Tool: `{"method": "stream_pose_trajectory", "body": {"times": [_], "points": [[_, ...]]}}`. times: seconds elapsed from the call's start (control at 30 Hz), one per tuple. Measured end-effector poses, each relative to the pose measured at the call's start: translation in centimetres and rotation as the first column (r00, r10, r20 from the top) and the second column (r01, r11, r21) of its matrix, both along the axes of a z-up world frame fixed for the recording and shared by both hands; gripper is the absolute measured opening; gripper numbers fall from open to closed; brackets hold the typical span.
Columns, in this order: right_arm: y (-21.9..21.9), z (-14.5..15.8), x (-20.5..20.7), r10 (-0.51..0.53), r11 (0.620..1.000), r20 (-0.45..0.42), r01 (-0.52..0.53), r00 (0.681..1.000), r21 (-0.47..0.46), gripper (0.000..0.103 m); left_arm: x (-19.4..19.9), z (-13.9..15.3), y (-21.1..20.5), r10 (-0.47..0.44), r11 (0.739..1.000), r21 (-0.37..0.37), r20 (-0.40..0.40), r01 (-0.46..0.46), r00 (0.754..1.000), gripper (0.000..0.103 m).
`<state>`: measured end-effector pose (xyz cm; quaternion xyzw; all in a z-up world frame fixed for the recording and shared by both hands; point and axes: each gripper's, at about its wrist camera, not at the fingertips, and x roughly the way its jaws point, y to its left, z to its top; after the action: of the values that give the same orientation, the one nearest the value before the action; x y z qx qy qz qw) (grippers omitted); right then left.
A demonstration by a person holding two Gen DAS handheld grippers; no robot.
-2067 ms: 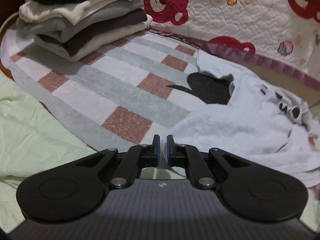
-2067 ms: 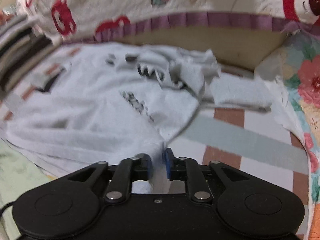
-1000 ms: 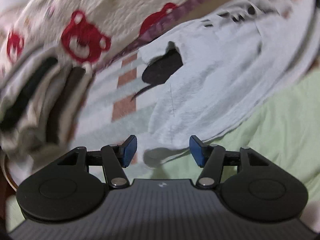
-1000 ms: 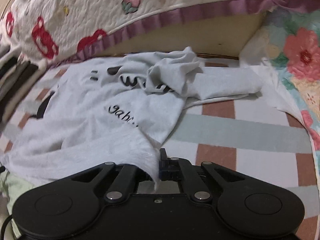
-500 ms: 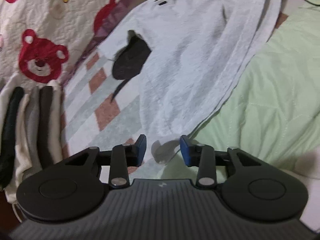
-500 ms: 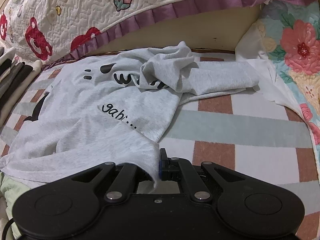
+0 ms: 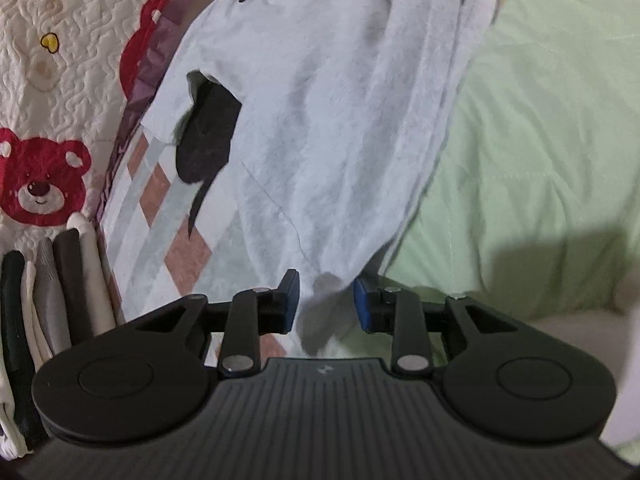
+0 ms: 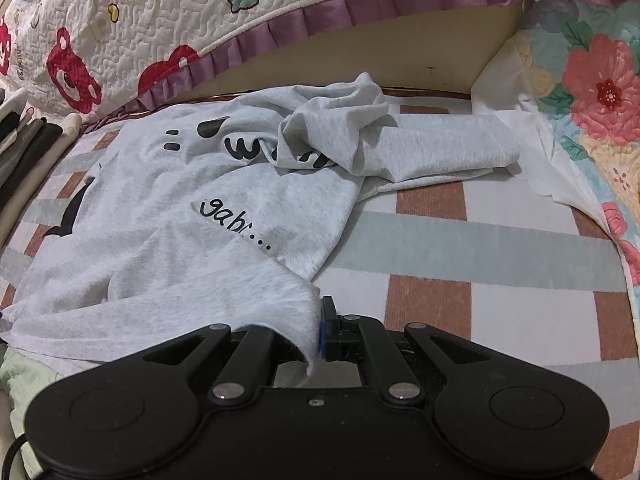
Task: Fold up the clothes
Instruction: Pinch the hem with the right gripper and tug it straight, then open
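A light grey sweatshirt (image 8: 224,216) with black lettering lies spread on the checked bedsheet (image 8: 500,248), one sleeve (image 8: 432,148) bunched across its chest. My right gripper (image 8: 314,334) is shut on the sweatshirt's near hem corner, the cloth draped over its left finger. In the left wrist view the same sweatshirt (image 7: 328,120) stretches away, black lining showing at its neck opening (image 7: 208,136). My left gripper (image 7: 325,300) stands open, blue pads apart, with the other hem corner (image 7: 326,284) lying between the fingertips, not pinched.
A stack of folded clothes (image 7: 48,292) stands at the left edge. A quilted bear-print cover (image 8: 160,24) with a purple frill lines the back. A pale green quilt (image 7: 540,152) borders the sheet; a floral quilt (image 8: 592,112) lies at right.
My left gripper opened, swung round and came down to the sweatshirt's hem corner, which now sits between its pads. The right gripper has kept its hold on the other corner.
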<state>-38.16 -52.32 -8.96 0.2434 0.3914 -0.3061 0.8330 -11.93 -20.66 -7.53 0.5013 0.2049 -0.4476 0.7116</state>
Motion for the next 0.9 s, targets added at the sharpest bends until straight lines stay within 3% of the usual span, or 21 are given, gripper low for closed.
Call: {"method": "stream_pose_trajectory", "body": {"times": [0.07,0.1,0.13,0.33,0.37,0.43,0.47,0.5,0.6,0.73,0.87,0.9], "points": [[0.0,-0.1,0.1,0.003,1.000,-0.002,-0.003,1.000,0.003,0.004,0.3,0.7,-0.2,0.034,0.998,-0.060,0.013,-0.033,0.999,0.031],[0.0,-0.1,0.1,0.006,1.000,-0.001,-0.006,1.000,0.005,0.004,0.4,1.1,-0.3,0.051,0.995,-0.090,0.019,-0.049,0.999,0.026],[0.0,-0.1,0.1,0.008,1.000,0.000,-0.008,1.000,0.007,0.004,0.5,1.5,-0.4,0.068,0.991,-0.120,0.024,-0.065,0.997,0.003],[0.0,0.1,-0.3,0.013,1.000,0.036,-0.013,0.999,0.016,0.004,1.3,3.7,-1.1,0.174,0.942,-0.298,0.044,-0.153,0.984,0.003],[0.0,0.0,-0.1,0.021,1.000,0.035,-0.021,0.999,0.017,0.004,2.3,4.9,-0.3,0.241,0.891,-0.392,-0.016,-0.228,0.970,0.003],[0.1,-0.1,0.2,0.036,0.999,0.031,-0.037,0.999,0.020,0.006,4.4,7.5,1.5,0.353,0.739,-0.555,-0.161,-0.381,0.922,0.003],[0.1,-0.2,0.3,0.044,0.999,0.029,-0.045,0.999,0.021,0.008,4.9,7.7,2.1,0.374,0.689,-0.593,-0.200,-0.416,0.906,0.003],[0.2,-0.3,0.6,0.060,0.998,0.020,-0.060,0.998,0.024,0.012,5.1,7.6,2.3,0.391,0.668,-0.604,-0.211,-0.434,0.896,0.003],[0.1,-0.8,0.9,0.069,0.997,0.000,-0.069,0.998,0.043,0.014,5.4,6.2,2.2,0.411,0.680,-0.579,-0.209,-0.451,0.888,0.003],[0.1,-1.5,1.2,0.083,0.994,-0.028,-0.081,0.996,0.068,0.019,5.6,4.8,2.6,0.437,0.650,-0.566,-0.267,-0.507,0.859,0.003],[0.0,-2.1,1.6,0.097,0.991,-0.054,-0.091,0.994,0.093,0.042,5.5,4.2,3.3,0.446,0.635,-0.567,-0.287,-0.525,0.848,0.003],[0.0,-2.3,1.7,0.100,0.991,-0.061,-0.094,0.993,0.100,0.042,5.5,4.0,3.4,0.448,0.631,-0.567,-0.291,-0.529,0.846,0.003]]}}
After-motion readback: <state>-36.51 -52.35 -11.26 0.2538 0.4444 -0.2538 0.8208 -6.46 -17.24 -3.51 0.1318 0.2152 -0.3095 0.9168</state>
